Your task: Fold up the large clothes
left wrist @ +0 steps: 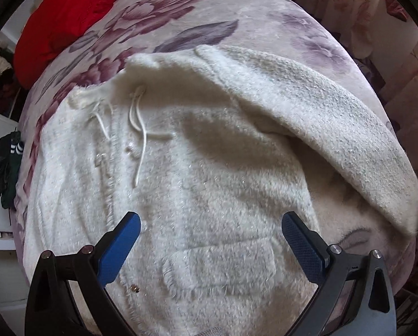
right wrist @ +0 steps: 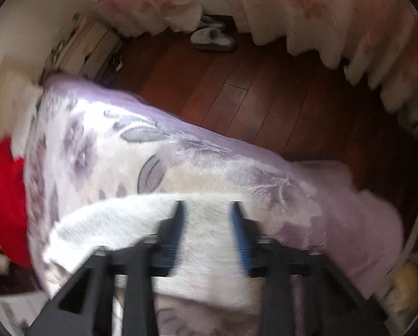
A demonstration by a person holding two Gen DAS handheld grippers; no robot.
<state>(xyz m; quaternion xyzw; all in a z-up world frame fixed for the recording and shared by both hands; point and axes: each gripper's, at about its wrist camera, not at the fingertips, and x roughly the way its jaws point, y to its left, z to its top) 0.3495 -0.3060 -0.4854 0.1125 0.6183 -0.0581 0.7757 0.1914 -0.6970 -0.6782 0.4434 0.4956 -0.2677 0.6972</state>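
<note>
A white fuzzy hooded sweater (left wrist: 209,168) lies front up on the floral bed blanket (left wrist: 181,14), with its drawstrings (left wrist: 139,140) at the upper left and a pocket (left wrist: 217,263) near the bottom. One side of it (left wrist: 335,117) is folded in over the body. My left gripper (left wrist: 211,218) hangs open and wide just above the sweater's lower front, with nothing between its blue pads. In the blurred right wrist view, my right gripper (right wrist: 206,204) stands partly open over an edge of the white sweater (right wrist: 111,224). The fabric lies under the gap and the pads do not press on it.
A red garment (left wrist: 69,14) lies on the far left of the bed, also seen as a red patch (right wrist: 4,196). The blanket's edge (right wrist: 237,145) drops to a wooden floor (right wrist: 251,98) with slippers (right wrist: 211,39) and a floral curtain (right wrist: 321,14). Dark clothes (left wrist: 4,168) hang at left.
</note>
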